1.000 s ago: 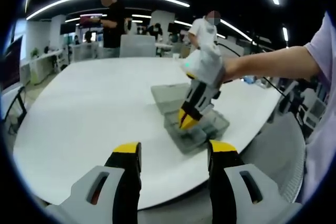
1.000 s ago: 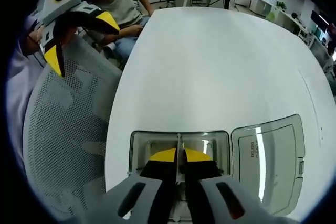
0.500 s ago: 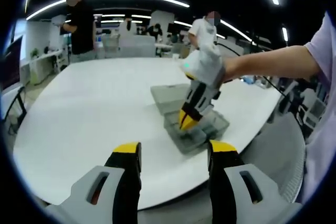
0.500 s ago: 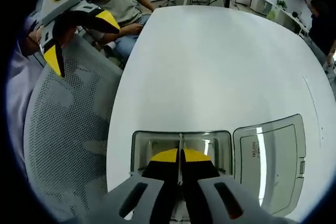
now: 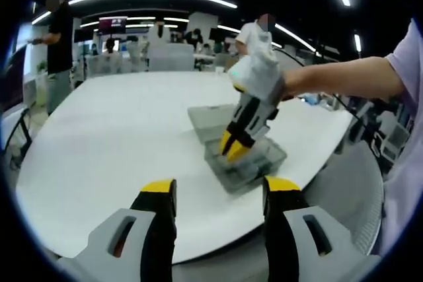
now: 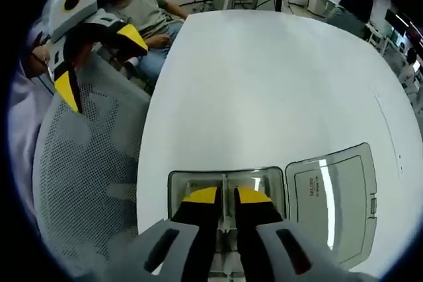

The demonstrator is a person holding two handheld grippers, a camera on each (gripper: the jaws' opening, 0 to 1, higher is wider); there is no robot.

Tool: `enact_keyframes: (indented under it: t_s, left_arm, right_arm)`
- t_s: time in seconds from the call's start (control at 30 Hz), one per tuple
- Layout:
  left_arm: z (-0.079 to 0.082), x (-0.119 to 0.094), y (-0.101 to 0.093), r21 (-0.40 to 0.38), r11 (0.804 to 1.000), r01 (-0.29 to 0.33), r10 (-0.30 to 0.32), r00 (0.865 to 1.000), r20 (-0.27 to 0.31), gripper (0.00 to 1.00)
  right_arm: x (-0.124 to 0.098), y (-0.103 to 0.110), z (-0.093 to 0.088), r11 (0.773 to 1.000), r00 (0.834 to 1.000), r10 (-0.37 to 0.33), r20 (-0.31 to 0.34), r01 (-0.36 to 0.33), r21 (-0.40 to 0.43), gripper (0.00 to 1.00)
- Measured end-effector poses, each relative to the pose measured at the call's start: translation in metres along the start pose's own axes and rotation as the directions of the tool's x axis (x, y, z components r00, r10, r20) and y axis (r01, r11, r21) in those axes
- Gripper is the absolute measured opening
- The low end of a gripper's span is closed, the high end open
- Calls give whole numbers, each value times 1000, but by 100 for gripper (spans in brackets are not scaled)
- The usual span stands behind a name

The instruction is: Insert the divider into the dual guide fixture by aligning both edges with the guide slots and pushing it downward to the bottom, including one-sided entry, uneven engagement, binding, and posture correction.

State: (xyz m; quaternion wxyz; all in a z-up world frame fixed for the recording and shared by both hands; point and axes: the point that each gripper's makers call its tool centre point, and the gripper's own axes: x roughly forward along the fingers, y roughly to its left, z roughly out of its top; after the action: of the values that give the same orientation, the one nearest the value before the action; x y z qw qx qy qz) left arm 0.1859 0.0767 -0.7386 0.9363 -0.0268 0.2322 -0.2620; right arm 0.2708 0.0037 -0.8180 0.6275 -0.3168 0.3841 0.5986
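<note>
Insertion step in hand, or just ending. Right gripper poised over the clear plastic box near the edge of the white table; its yellow tips stand a little apart, straddling a thin upright divider that runs down the middle of the box. Tips look slightly spread, but whether they pinch the divider's top edge or have let go I cannot tell. Divider appears upright and centred, both ends meeting the box walls; seating depth not readable from here. Left gripper held back off the table edge, jaws spread wide, holding nothing. From its view the right gripper points steeply down into the box. Box interior: divider, plus faint compartment walls; no other contents made out. Hinged lid lies open flat beside the box, touching it. Next move, by my reckoning: confirm both edges sit in their slots, press straight down evenly, correct any tilt.
</note>
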Motion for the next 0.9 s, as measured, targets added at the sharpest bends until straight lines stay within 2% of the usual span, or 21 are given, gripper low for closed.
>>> enact_keyframes:
  t_s: [0.17,0.3,0.4,0.47,0.6,0.8,0.9]
  left_arm:
    - [-2,0,-2,-12,1000,19,-19,1000,-8,53]
    - [-4,1,-5,-10,999,38,-38,999,-20,53]
    - [-4,2,-8,7,999,52,-52,998,-28,53]
    - [-6,3,-10,17,998,64,-63,997,-35,53]
    - [-6,3,-14,27,996,89,-88,995,-40,53]
    - [-5,2,-16,11,993,122,-121,992,-31,55]
    - [-4,1,-17,3,991,132,-132,991,-26,56]
  right_arm:
    - [-16,-3,19,997,995,-45,94,39,66,13]
    - [-33,-10,34,989,978,-117,175,98,113,18]
    - [-46,-9,40,981,964,-144,223,110,157,25]
    - [-53,-9,42,978,958,-155,243,113,177,28]
    - [-70,-5,41,970,948,-192,254,145,194,25]
    - [-97,0,46,948,911,-263,318,183,261,26]
    - [-112,1,44,930,886,-315,341,217,295,27]
